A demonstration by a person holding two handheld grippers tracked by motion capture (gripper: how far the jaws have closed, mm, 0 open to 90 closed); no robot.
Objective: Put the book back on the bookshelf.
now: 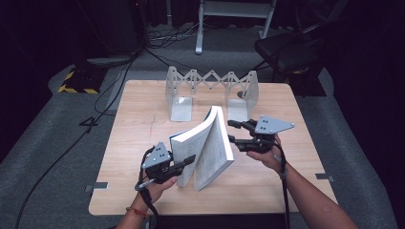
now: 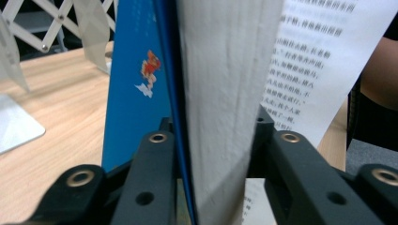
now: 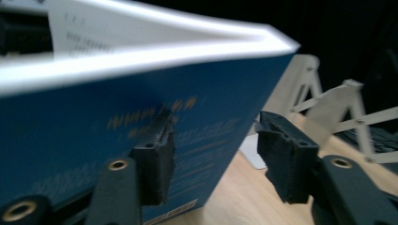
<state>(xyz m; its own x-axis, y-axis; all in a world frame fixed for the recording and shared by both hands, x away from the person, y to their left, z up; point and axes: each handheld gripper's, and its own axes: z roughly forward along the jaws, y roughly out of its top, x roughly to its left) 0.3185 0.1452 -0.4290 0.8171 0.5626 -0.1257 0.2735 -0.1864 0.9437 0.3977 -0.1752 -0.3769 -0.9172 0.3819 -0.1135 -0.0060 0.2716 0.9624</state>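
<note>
A thick book with a blue cover stands on its lower edge in the middle of the wooden table, its halves fanned apart in a V. My left gripper comes in from the lower left and is shut on the left half. In the left gripper view the jaws squeeze the blue cover and a fat block of pages, with a printed page behind. My right gripper sits just right of the book, open. In the right gripper view the pads stand apart beside the blue back cover, gripping nothing.
A white expanding metal book rack with two flat feet stands at the table's far edge, behind the book. Beyond the table are a dark chair at the back right and cables on the grey floor.
</note>
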